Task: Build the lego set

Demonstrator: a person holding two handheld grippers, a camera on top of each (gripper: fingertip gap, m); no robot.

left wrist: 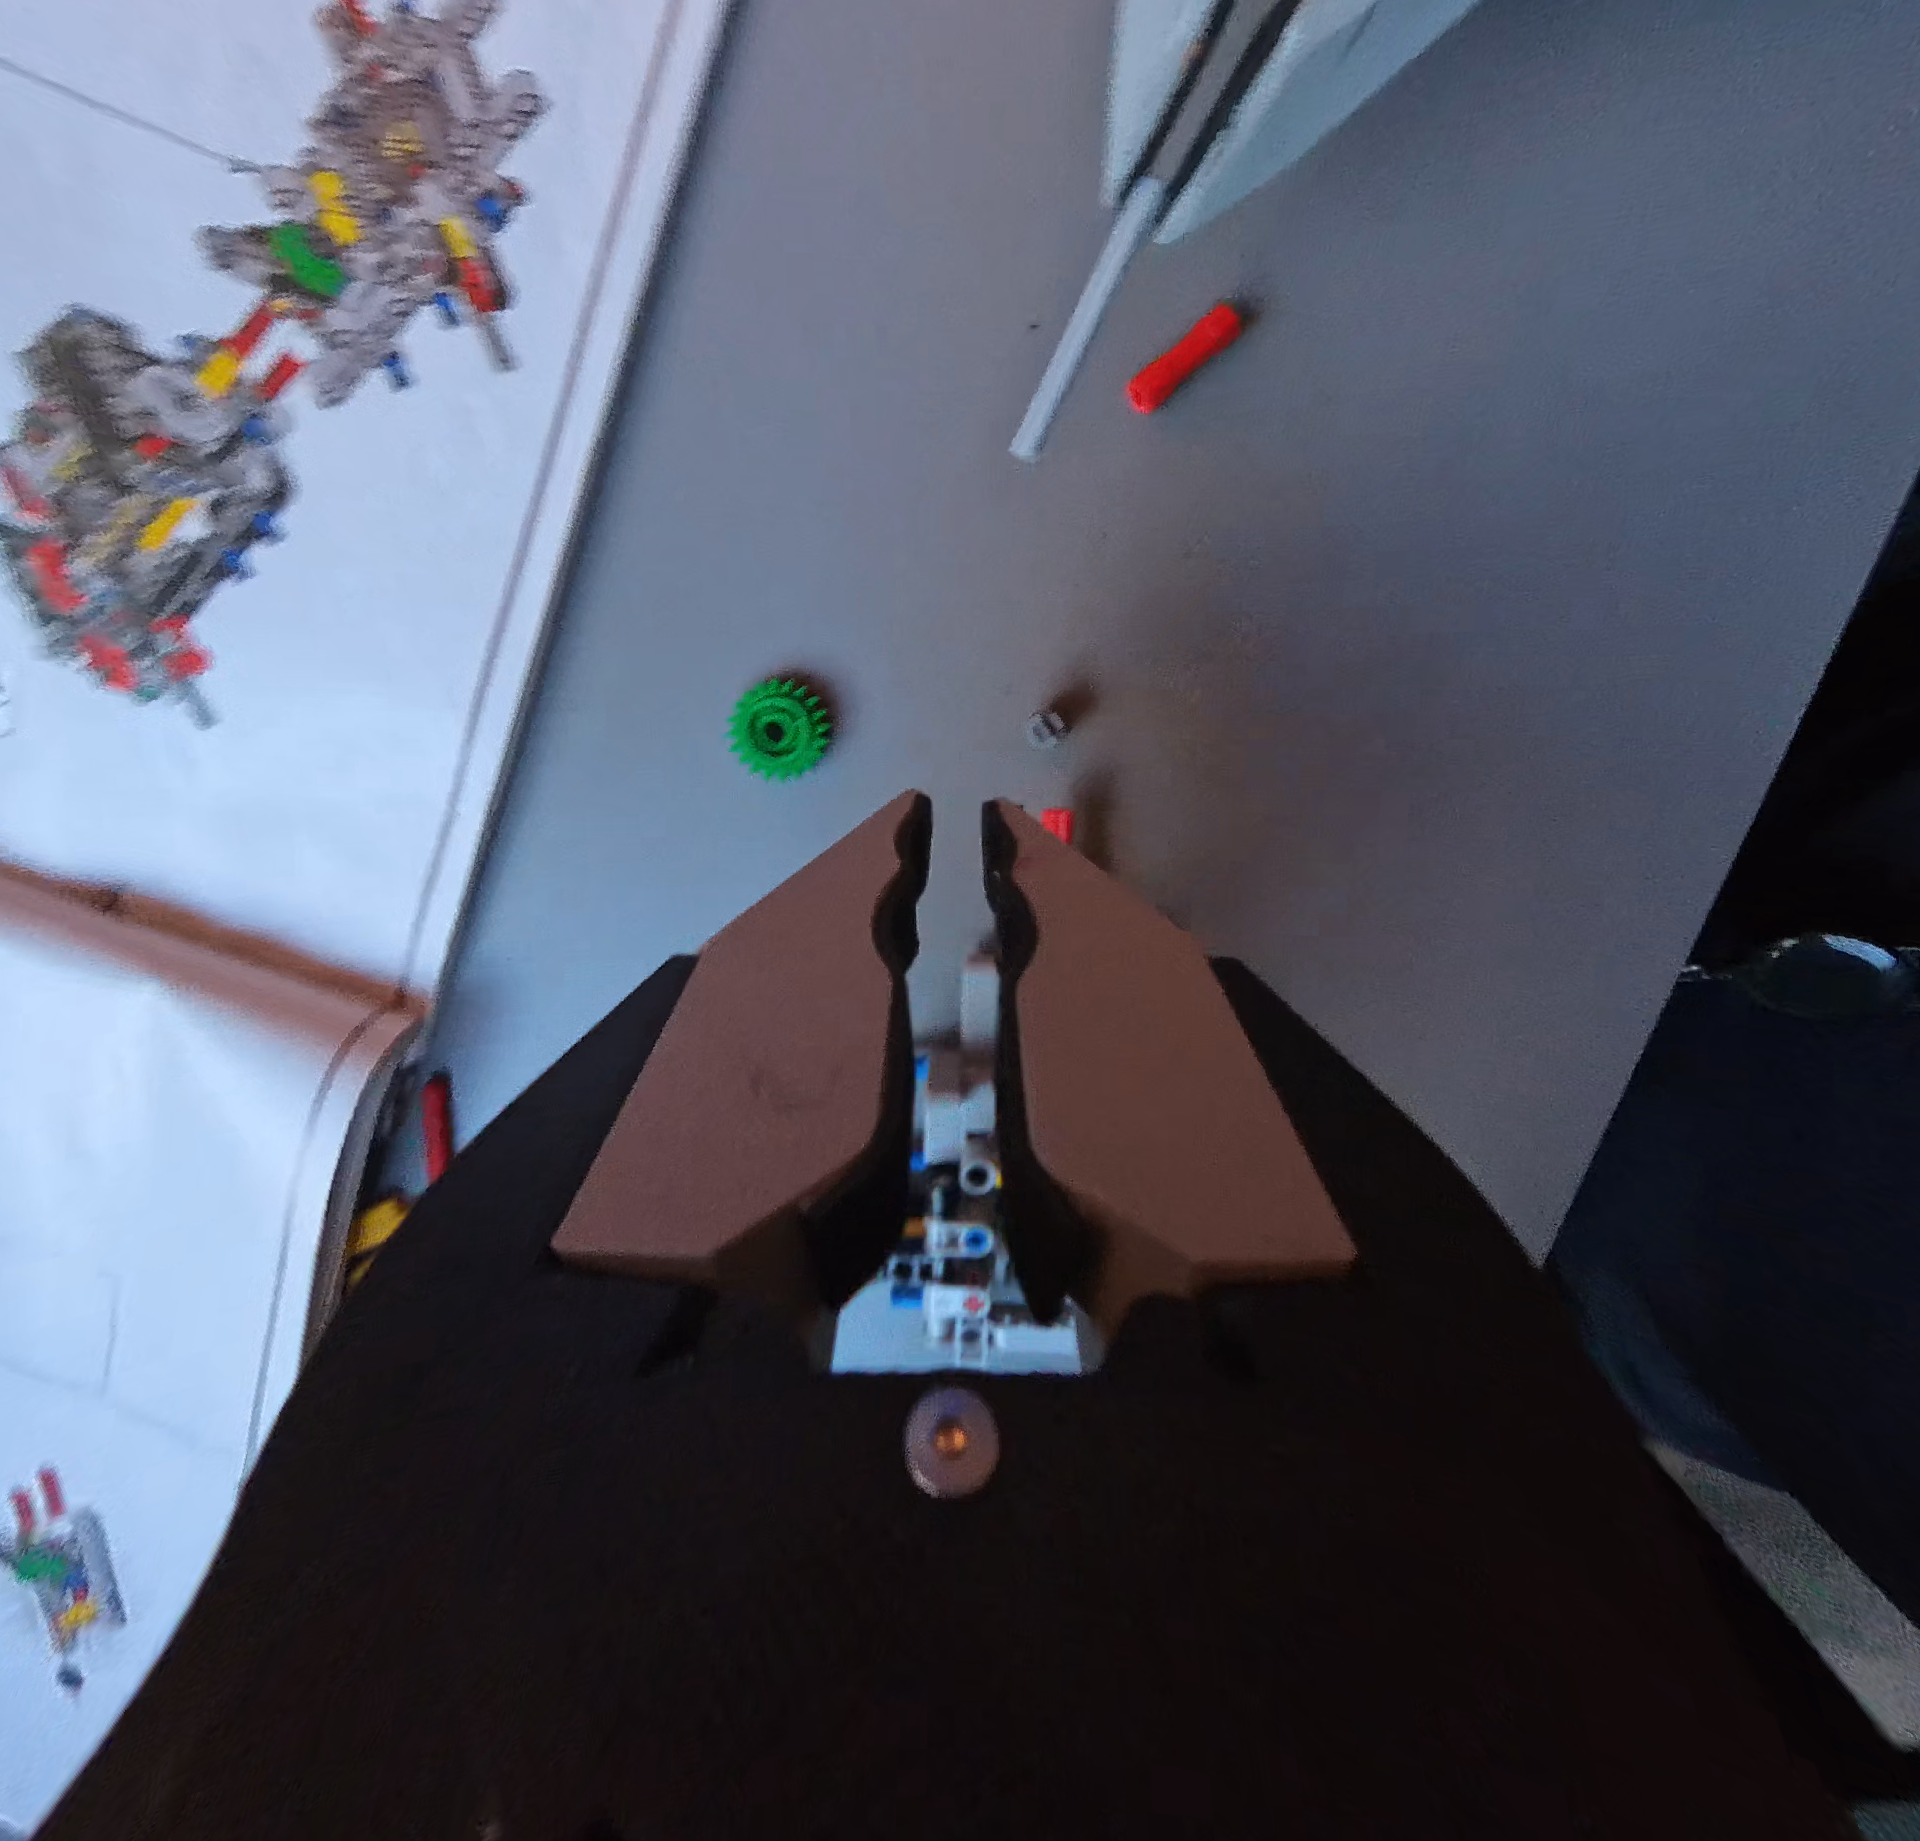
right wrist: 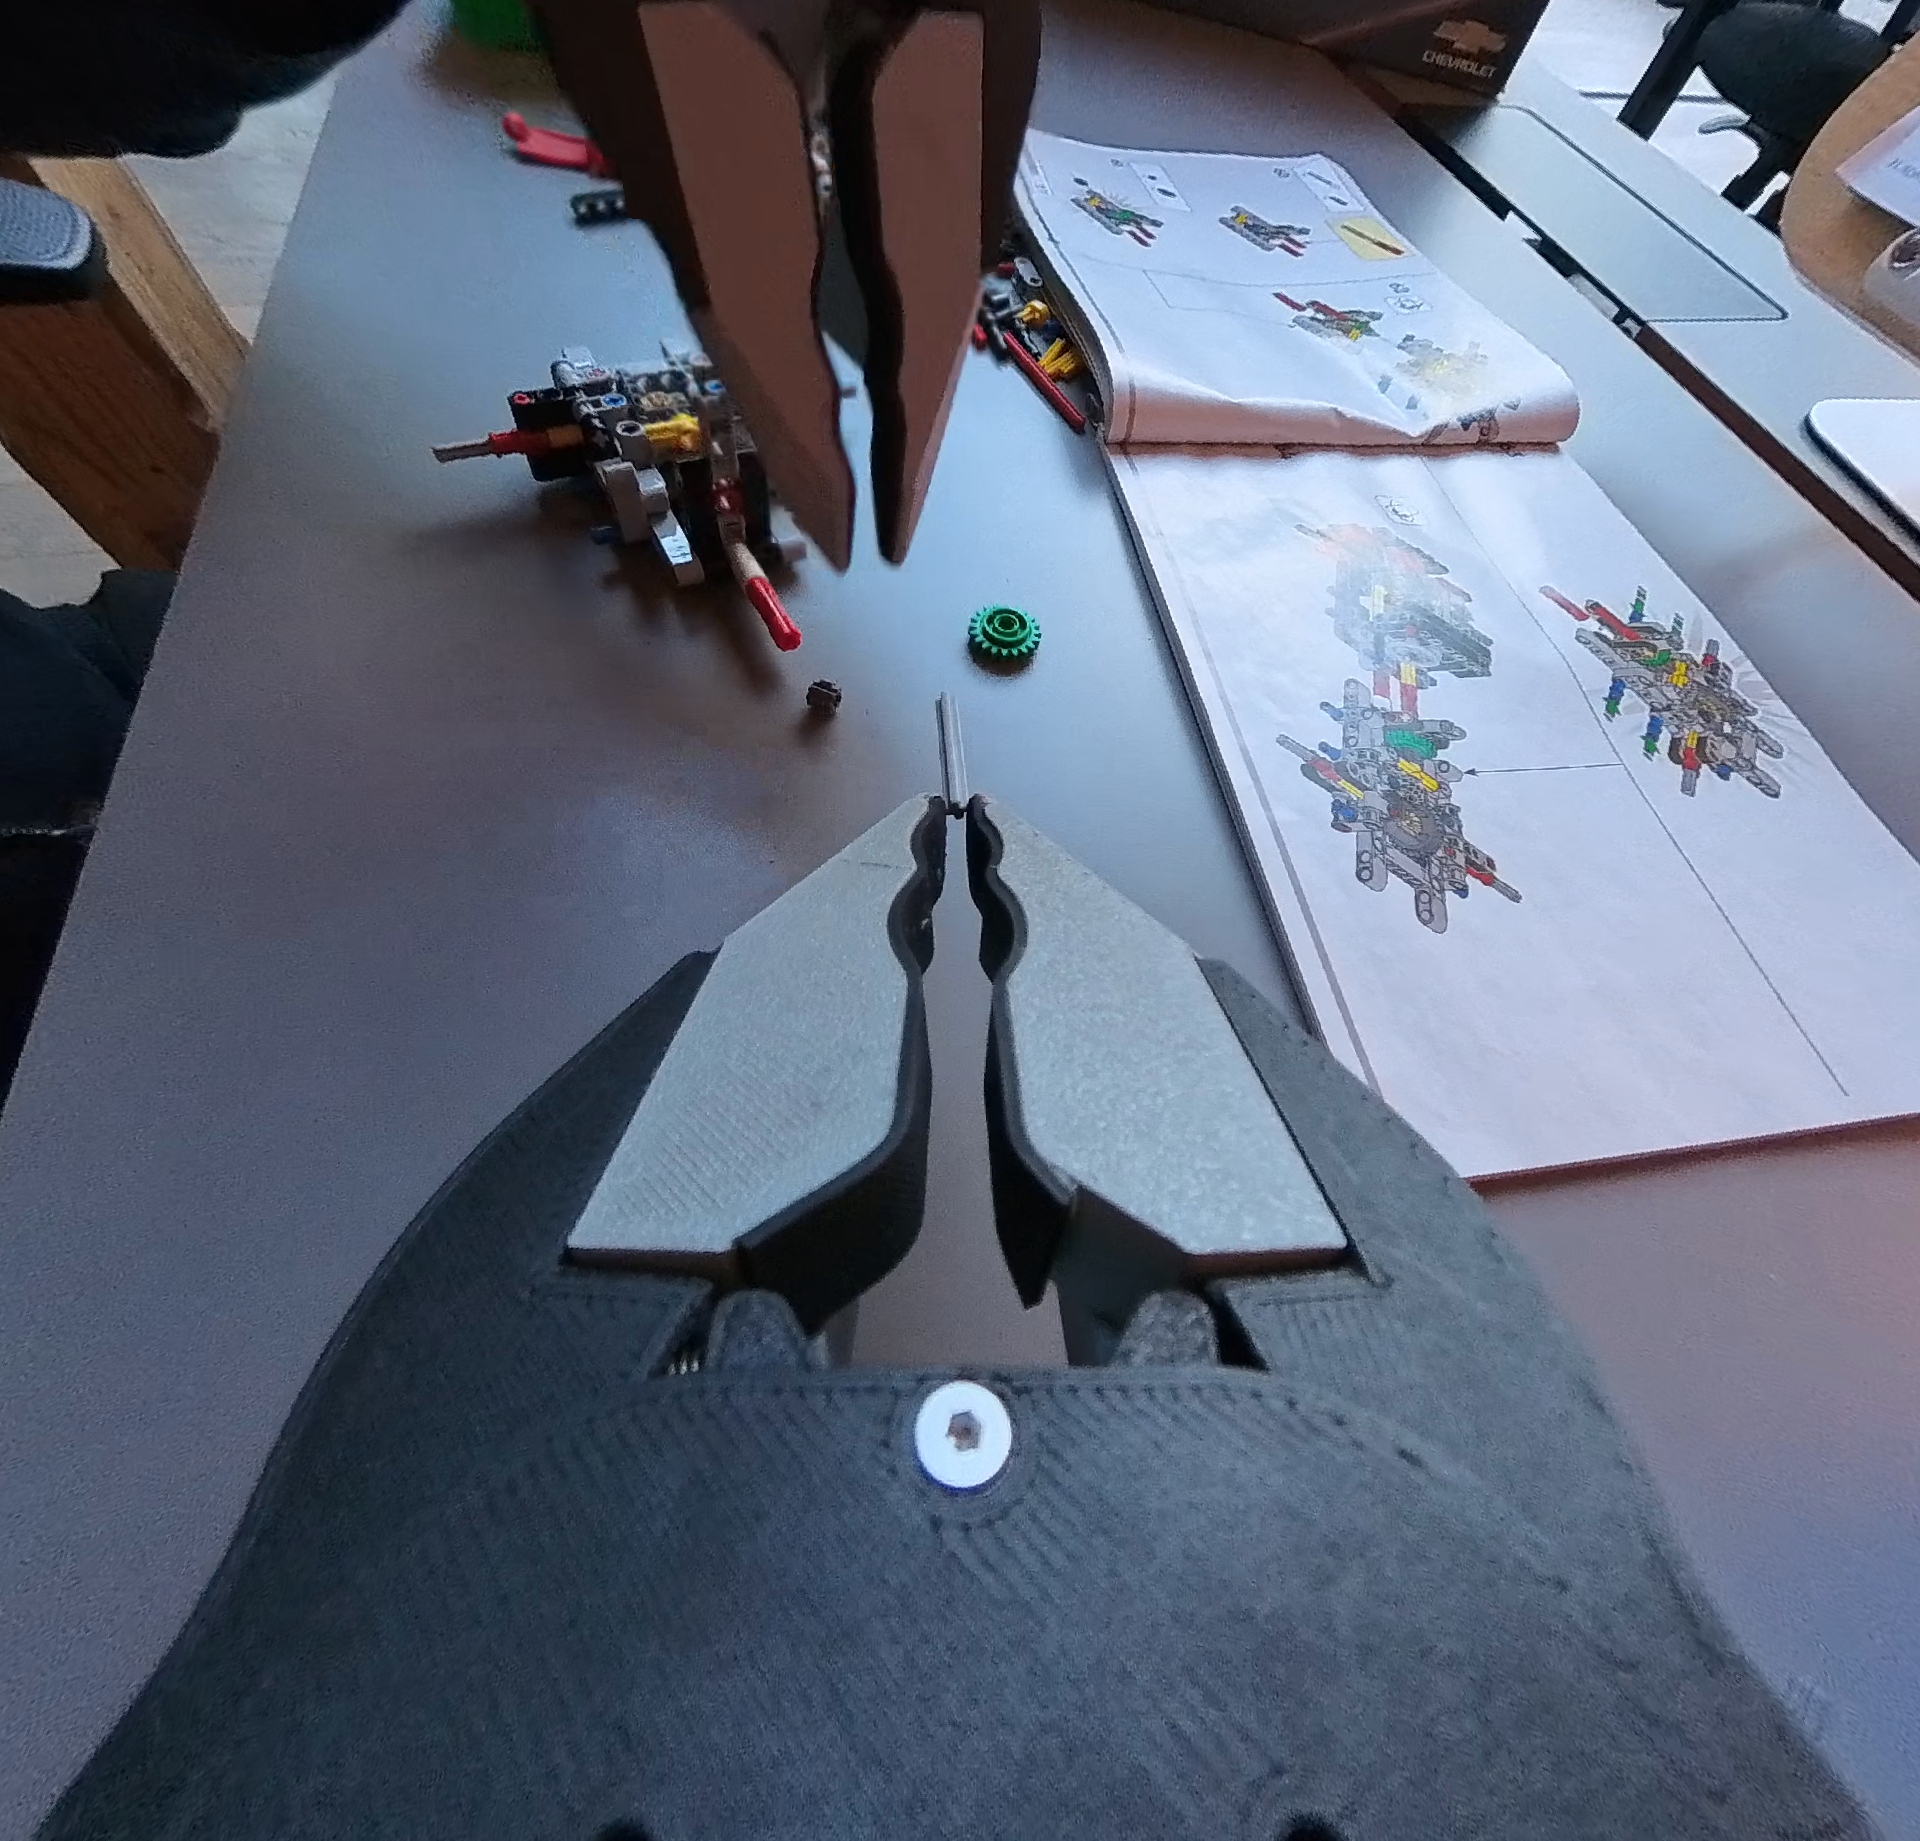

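Observation:
My right gripper (right wrist: pixel 956 804) is shut on the near end of a thin grey axle (right wrist: pixel 951 747), which sticks out forward over the dark table (right wrist: pixel 468 856). The axle (left wrist: pixel 1081 326) and the right gripper (left wrist: pixel 1226 77) also show in the left wrist view. My left gripper (left wrist: pixel 956 804) has brown fingers that stand a little apart with nothing between the tips. In the right wrist view it (right wrist: pixel 868 550) hangs tips down just above the table, beside a grey and black brick assembly (right wrist: pixel 644 451). A green gear (right wrist: pixel 1004 634) (left wrist: pixel 779 726) lies close by.
An open instruction booklet (right wrist: pixel 1507 960) (left wrist: pixel 260 700) lies right of the gear. A small dark bush (right wrist: pixel 823 695) (left wrist: pixel 1049 726) and a loose red piece (left wrist: pixel 1184 357) lie on the table. Loose parts (right wrist: pixel 1029 337) sit by the booklet's fold. A cardboard box (right wrist: pixel 1403 15) stands behind. To reach the green gear (right wrist: pixel 1004 634) in a straight line is about 4 centimeters for my left fingers, about 10 centimeters for my right. It turns up in the left wrist view (left wrist: pixel 791 711) as well.

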